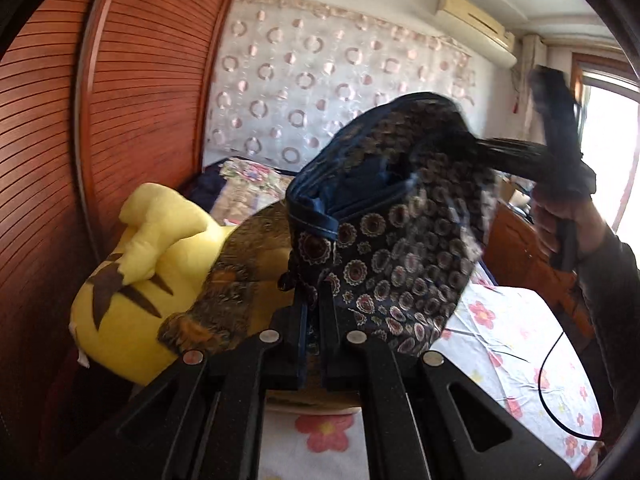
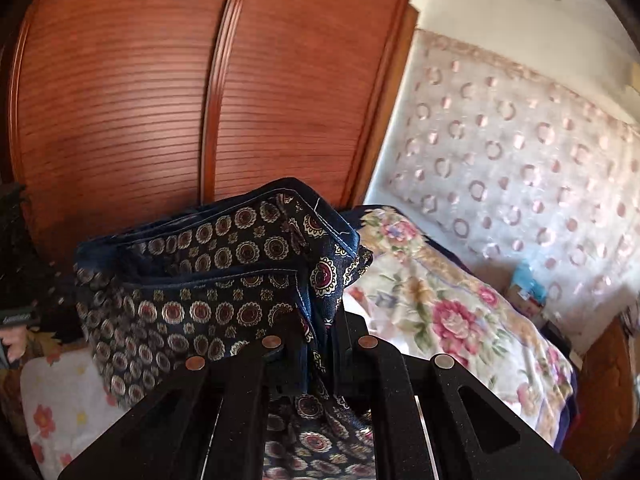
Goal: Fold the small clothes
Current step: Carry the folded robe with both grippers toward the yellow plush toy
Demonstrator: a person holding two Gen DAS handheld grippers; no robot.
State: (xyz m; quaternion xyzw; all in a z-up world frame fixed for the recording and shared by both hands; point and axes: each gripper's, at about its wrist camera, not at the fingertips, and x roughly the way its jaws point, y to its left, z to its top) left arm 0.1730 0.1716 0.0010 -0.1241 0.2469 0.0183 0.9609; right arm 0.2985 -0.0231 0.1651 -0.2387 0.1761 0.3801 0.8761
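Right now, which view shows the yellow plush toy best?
The left wrist view: the plush lies beside the wardrobe, with its yellow body and brown stripes plain, though the patterned garment covers its right part. The right wrist view shows nothing of it; there the garment fills the middle.

A bedroom in a home: a bed under a white flowered sheet point(image 1: 520, 344), a folded floral quilt point(image 2: 452, 312) at its far end, a louvred wooden wardrobe point(image 2: 132, 112) alongside, a circle-patterned curtain point(image 1: 320, 76), a wall air conditioner point(image 1: 476, 28) and a yellow plush toy point(image 1: 132, 280).
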